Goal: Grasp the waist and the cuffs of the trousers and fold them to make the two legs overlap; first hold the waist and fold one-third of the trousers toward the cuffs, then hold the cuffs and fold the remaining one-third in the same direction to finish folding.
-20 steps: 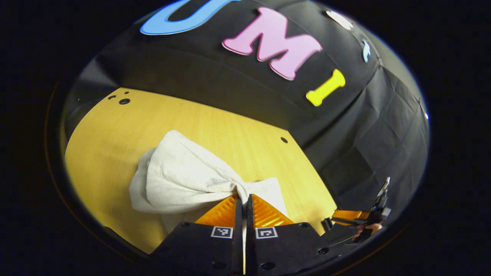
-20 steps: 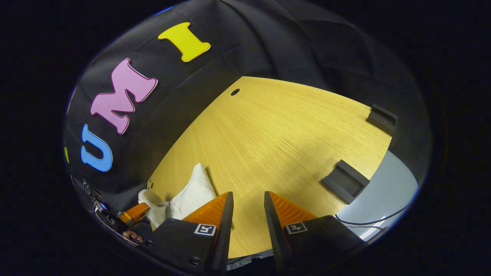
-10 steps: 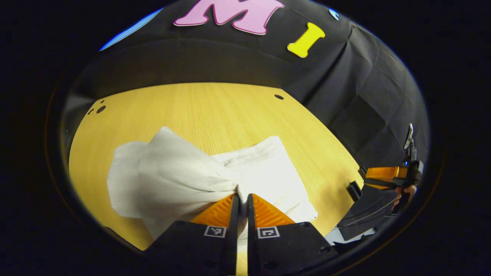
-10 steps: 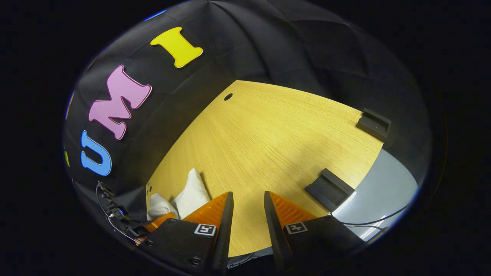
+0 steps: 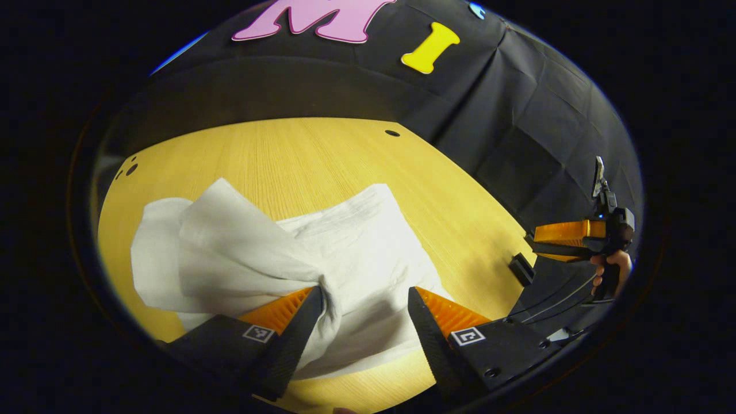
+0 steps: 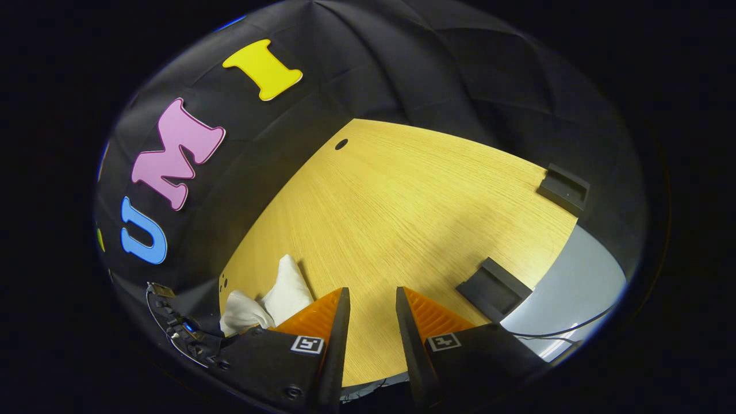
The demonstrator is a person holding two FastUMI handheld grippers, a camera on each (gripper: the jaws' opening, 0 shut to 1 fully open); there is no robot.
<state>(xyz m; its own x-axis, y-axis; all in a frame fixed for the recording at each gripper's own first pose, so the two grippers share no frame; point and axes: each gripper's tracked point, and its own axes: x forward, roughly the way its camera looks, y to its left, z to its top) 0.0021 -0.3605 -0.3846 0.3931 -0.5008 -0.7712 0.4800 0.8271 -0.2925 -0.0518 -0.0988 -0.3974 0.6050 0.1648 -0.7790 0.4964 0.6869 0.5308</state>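
On the wooden desk point(image 5: 322, 155), white trousers point(image 5: 299, 259) are lying in a loosely folded, rumpled heap, toward the near left part of the surface in the left gripper view. Left gripper point(image 5: 365, 307) is hovering just over the near edge of the cloth with its fingers spread wide apart; a bunched ridge of fabric is touching the left finger point(image 5: 287, 313), while the right finger point(image 5: 445, 319) is sitting apart from the cloth fold, so nothing is being pinched between them. An upper flap of the trousers is sticking up to the left, overlapping the flatter layer beneath.

Farther right in the same view, the right gripper point(image 5: 560, 241) is hanging off the desk's right edge, with a hand point(image 5: 612, 270) wrapping its handle. A small black bracket point(image 5: 520, 269) is sitting at that desk edge.

Right gripper view: right gripper point(image 6: 368, 319) is holding its fingers partly open over bare desk point(image 6: 414, 213), gripping nothing. Trousers point(image 6: 276, 293) are showing at lower left, beside the left finger. Two black brackets point(image 6: 494, 282) point(image 6: 563, 187) are sitting along the desk's right edge, well apart from each other.
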